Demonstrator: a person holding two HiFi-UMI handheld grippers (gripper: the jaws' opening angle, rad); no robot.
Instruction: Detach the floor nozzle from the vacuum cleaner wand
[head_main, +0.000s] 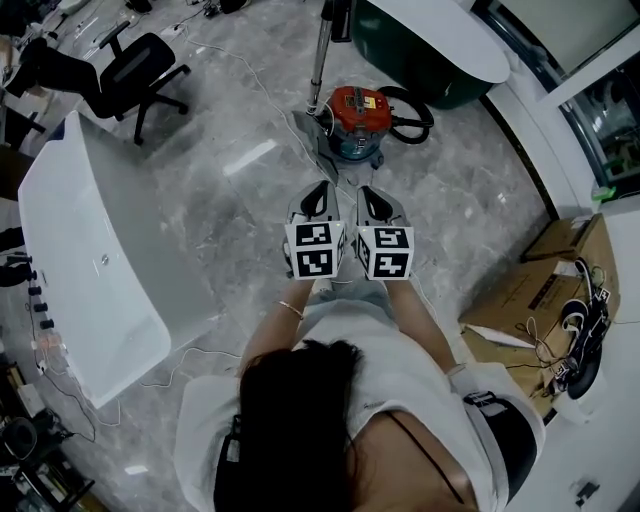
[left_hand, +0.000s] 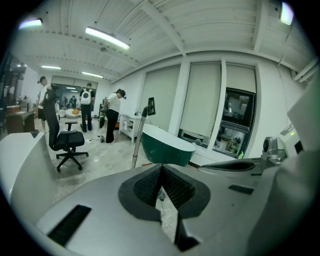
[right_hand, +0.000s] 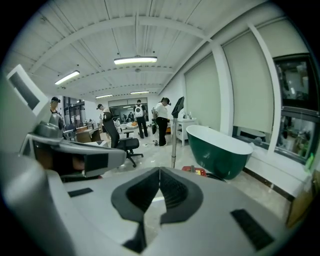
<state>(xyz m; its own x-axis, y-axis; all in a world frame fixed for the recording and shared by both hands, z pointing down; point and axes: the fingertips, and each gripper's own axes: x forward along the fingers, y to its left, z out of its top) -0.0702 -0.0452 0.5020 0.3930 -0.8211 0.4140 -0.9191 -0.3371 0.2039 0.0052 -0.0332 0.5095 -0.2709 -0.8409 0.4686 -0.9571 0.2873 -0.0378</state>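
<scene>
Our left tool (head_main: 320, 192) and right tool (head_main: 372, 194) are both closed and empty, short of the red canister vacuum cleaner (head_main: 358, 112). Its grey plastic floor nozzle (head_main: 314, 136) lies on the marble floor (head_main: 230, 200) at the silver metal wand (head_main: 319, 55)'s foot. We judge it light and rigid: grip its neck, steady the wand.

Two grippers sit mid-frame: left gripper (head_main: 322, 187), right gripper (head_main: 372, 191). Above are one vacuum cleaner (head_main: 358, 112), one wand (head_main: 319, 55), one office chair (head_main: 140, 65) and two bathtubs: white bathtub (head_main: 90, 260), green bathtub (head_main: 420, 75).
</scene>
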